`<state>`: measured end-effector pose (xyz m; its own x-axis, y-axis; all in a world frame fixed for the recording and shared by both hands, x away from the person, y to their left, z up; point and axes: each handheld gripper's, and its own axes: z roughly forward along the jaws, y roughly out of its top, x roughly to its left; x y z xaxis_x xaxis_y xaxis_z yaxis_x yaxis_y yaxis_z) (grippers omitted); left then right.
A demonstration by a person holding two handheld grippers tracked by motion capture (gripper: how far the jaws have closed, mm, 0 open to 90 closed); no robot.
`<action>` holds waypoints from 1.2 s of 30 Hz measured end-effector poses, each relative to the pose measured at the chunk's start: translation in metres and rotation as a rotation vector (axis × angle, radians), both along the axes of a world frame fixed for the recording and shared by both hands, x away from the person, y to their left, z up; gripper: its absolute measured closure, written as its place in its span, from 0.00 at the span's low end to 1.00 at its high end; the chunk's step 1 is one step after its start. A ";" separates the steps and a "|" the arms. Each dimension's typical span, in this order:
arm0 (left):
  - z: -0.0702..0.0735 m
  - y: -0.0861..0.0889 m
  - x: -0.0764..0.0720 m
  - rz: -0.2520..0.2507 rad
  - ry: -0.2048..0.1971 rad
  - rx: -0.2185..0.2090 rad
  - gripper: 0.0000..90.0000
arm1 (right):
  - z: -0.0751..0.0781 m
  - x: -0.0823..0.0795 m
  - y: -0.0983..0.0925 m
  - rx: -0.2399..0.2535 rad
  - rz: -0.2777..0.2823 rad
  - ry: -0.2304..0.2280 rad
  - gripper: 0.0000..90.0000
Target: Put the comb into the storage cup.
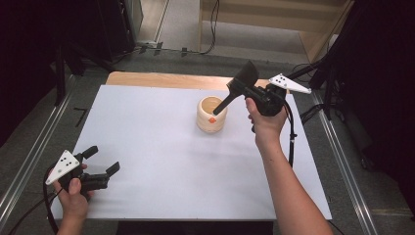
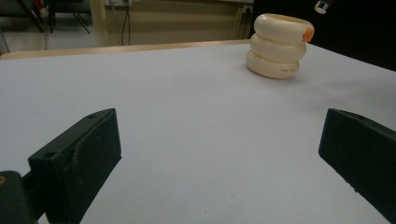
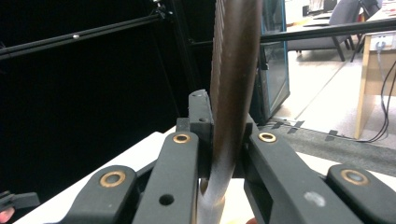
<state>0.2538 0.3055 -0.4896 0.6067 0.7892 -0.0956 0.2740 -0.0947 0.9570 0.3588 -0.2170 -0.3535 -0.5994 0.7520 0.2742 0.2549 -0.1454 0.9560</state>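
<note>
White table top (image 1: 161, 161) on wooden board; grey floor (image 1: 186, 22); dark surroundings; office chair (image 3: 343, 14) beyond glass panel.

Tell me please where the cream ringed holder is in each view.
High view: cream ringed holder stands at the table's far middle, the black tool's handle dipping into it.
Left gripper view: upper right, on the white sheet.
Right gripper view: not in it.
Shared landmark: its orange spot.

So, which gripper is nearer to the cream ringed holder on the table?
The right. The right gripper hangs just above and beside the cream ringed holder, clamping a dark spatula whose handle dips into it. The left gripper sits open near the table's front left corner, far away.
</note>
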 end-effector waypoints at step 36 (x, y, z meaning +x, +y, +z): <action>0.000 -0.001 0.000 -0.012 -0.002 0.006 0.00 | -0.042 0.038 0.012 -0.046 -0.097 0.101 0.93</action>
<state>0.2534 0.3046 -0.4899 0.6161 0.7826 -0.0896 0.2706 -0.1034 0.9571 0.3967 -0.2049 -0.3959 -0.4944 0.8181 0.2937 0.3374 -0.1308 0.9322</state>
